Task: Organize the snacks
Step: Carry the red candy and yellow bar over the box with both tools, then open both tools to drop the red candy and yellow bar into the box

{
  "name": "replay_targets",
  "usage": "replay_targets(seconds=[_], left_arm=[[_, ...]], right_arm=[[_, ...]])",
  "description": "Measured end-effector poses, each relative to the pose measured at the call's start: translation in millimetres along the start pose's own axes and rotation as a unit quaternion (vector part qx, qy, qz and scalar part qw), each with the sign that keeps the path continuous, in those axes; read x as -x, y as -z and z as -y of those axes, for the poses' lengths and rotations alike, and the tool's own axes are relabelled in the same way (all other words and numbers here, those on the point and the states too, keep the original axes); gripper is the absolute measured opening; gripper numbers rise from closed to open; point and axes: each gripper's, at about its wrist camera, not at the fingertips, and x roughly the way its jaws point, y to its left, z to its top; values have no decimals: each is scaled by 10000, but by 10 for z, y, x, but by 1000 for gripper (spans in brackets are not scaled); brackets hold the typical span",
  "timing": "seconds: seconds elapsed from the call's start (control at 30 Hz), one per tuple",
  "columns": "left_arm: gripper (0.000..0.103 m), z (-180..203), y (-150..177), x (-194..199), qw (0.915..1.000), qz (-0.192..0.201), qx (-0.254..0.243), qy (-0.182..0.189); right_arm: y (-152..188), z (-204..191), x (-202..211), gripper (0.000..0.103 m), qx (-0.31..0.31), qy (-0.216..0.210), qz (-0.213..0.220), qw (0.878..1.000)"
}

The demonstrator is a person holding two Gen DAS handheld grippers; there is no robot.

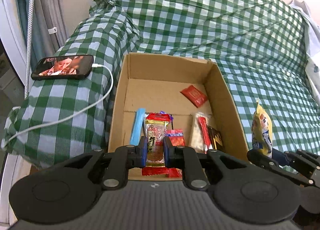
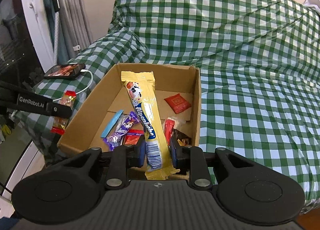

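Note:
An open cardboard box (image 1: 226, 98) (image 2: 84, 114) sits on a green checked cloth and holds several snacks: a red packet (image 1: 193, 95) (image 2: 177, 102), a blue bar (image 1: 137, 126) (image 2: 112, 123), a purple wrapper (image 2: 122, 130) and red sticks (image 1: 204, 132). My left gripper (image 1: 155, 150) is shut on a clear, red-ended peanut packet (image 1: 156, 136) (image 2: 64, 114), above the box's near left part. My right gripper (image 2: 157, 150) is shut on a long yellow Alpenliebe candy pack (image 2: 149, 114) (image 1: 262, 128), upright over the box's near edge.
A phone (image 1: 63, 67) (image 2: 65, 71) with a lit screen lies on the cloth left of the box, and a white cable (image 1: 80, 114) trails from it. Curtains and a white frame stand at far left. The checked cloth (image 1: 270, 82) spreads wide to the right.

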Motion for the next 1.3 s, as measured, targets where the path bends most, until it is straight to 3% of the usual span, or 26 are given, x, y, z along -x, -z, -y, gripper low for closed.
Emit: replay_targets(seconds=[0.53,0.93,0.97,1.0,1.03,1.07,1.1,1.3], left_arm=[[18,-17,-420,-974,9986,-489,-133,-174],[20,-8,-531,-1485,9961,-728,-302,-397],[33,6,-525,-1493,9959,-732,-354,-407],[67,20,-522,-1500,9952,-769,-403,-442],[100,25,-516,-1483,9947,-791,-418,-504],[102,22,-502,-1437,9947,-751,-398,-585],[103,13,-478,-1370,9953,-633,-379,-624],[103,8,-224,-1080,9936,-840,-407,-634]], right_arm=[[-258,92,-1008,26,-166,-52,-475,9987],[-292,170,-1406,27,-236,-34,-655,9976],[-296,176,-1410,29,-257,-45,-631,9977],[-303,180,-1408,35,-283,-49,-618,9977],[-312,184,-1395,58,-315,-22,-602,9977],[-314,189,-1359,82,-359,38,-539,9979],[-310,187,-1313,89,-388,79,-451,9982],[-193,96,-981,92,-242,11,-433,9988]])
